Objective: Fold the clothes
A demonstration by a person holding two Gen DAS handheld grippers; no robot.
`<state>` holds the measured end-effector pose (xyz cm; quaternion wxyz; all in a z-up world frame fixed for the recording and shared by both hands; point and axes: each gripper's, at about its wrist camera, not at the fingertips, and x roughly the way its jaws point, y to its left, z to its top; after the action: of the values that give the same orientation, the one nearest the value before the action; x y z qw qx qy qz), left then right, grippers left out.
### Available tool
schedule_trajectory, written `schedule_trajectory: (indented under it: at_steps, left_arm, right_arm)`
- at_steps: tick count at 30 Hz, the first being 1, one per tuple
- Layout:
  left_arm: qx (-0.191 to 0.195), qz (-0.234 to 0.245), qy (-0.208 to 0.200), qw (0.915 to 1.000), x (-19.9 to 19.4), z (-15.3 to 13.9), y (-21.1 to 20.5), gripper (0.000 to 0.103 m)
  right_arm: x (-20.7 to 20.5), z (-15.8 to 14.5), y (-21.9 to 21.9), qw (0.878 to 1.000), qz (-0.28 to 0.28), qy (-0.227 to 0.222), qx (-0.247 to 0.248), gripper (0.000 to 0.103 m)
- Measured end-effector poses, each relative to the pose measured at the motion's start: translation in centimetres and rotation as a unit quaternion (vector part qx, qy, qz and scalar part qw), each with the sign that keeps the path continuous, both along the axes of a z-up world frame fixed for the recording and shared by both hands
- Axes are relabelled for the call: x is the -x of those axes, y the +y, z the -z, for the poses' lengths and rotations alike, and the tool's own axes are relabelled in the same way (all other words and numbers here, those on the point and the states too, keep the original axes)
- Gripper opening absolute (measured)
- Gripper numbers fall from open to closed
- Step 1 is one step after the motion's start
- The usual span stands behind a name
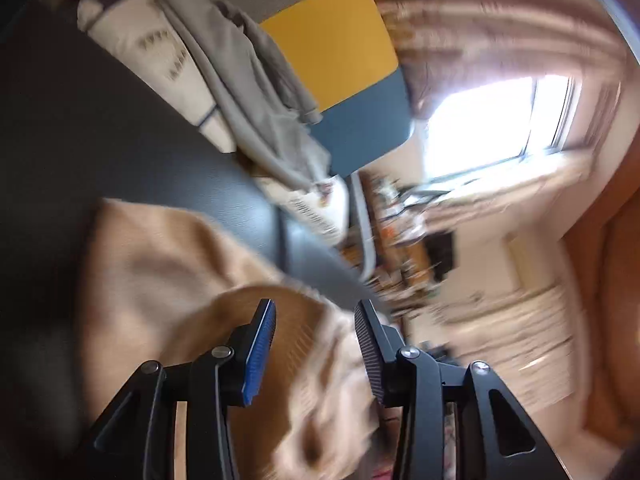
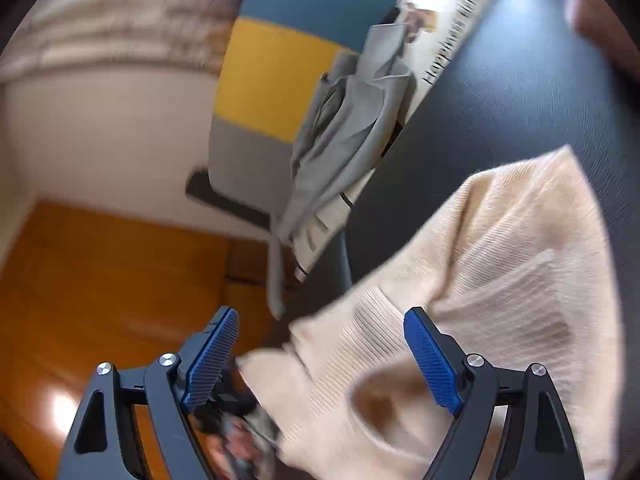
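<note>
A beige ribbed-knit sweater [image 2: 512, 248] lies across a matt black worktop [image 2: 520, 92], its fine vertical ribs showing palest at the hem. On the far side, a grey garment [image 2: 352, 136] drapes over a cream cloth [image 2: 452, 36] printed with dark lettering and edged with a thin dark line. Beyond them stands a panel [image 2: 276, 76] banded in blue, mustard yellow and grey. The floor [image 2: 104, 280] glows a warm orange-brown, the wall above it off-white. Both tools are black with silver rivets; the right gripper [image 2: 320, 356] carries bright blue ridged pads, as does the left gripper [image 1: 316, 344] on its fingers [image 1: 260, 352].
</note>
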<state>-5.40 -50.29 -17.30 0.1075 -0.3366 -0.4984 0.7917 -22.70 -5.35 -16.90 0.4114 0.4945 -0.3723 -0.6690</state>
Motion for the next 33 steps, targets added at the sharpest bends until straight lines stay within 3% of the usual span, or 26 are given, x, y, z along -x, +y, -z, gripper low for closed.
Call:
schedule_trajectory:
  at_steps: [1,3,9,18,19,20,22,24,26,32,33]
  left_arm:
    - [0.023,0.01,-0.01,0.9996,-1.0,0.0,0.0,0.041]
    - [0.034,0.025,-0.025,0.9988,-2.6,0.7,0.3,0.041]
    - [-0.018,0.047,-0.04,0.9979,-7.9,4.5,3.2,0.041]
    - [-0.068,0.004,-0.031,0.9972,-10.0,7.3,6.0,0.042]
    - [-0.071,0.0,-0.029,0.9971,-10.2,7.2,6.2,0.042]
    - [-0.078,0.0,-0.027,0.9966,-10.3,7.4,6.5,0.042]
    - [-0.093,0.001,-0.023,0.9954,-10.4,7.6,7.1,0.043]
    - [-0.111,0.0,-0.019,0.9936,-10.5,8.0,7.8,0.043]
    - [-0.137,-0.004,-0.014,0.9904,-10.5,8.5,8.6,0.043]
    - [-0.203,-0.043,0.009,0.9781,-10.5,9.9,10.8,0.045]
    - [-0.2,-0.042,0.007,0.9789,-10.4,9.7,11.1,0.045]
  right_arm:
    - [-0.5,-0.4,0.4,1.0,-0.017,0.013,-0.012,0.086]
    - [-2.0,-0.7,1.5,0.999,-0.043,0.02,-0.019,0.086]
    - [-7.7,1.5,3.5,0.997,-0.07,-0.01,0.008,0.087]
    - [-11.4,4.5,0.7,0.999,-0.039,-0.022,0.013,0.086]
    - [-11.6,4.5,0.2,0.999,-0.037,-0.017,0.003,0.074]
    - [-11.7,4.2,-0.3,0.999,-0.039,-0.006,0.005,0.05]
    - [-11.8,3.5,-1.6,0.999,-0.044,0.015,-0.013,0.028]
    - [-11.7,2.7,-3.0,0.997,-0.053,0.035,-0.05,0.027]
    - [-11.5,1.7,-3.5,0.996,-0.052,0.048,-0.047,0.018]
    - [-11.4,-4.1,-4.7,0.991,-0.054,0.123,-0.014,0.016]
    - [-11.2,-5.1,-4.8,0.989,-0.058,0.133,-0.009,0.016]
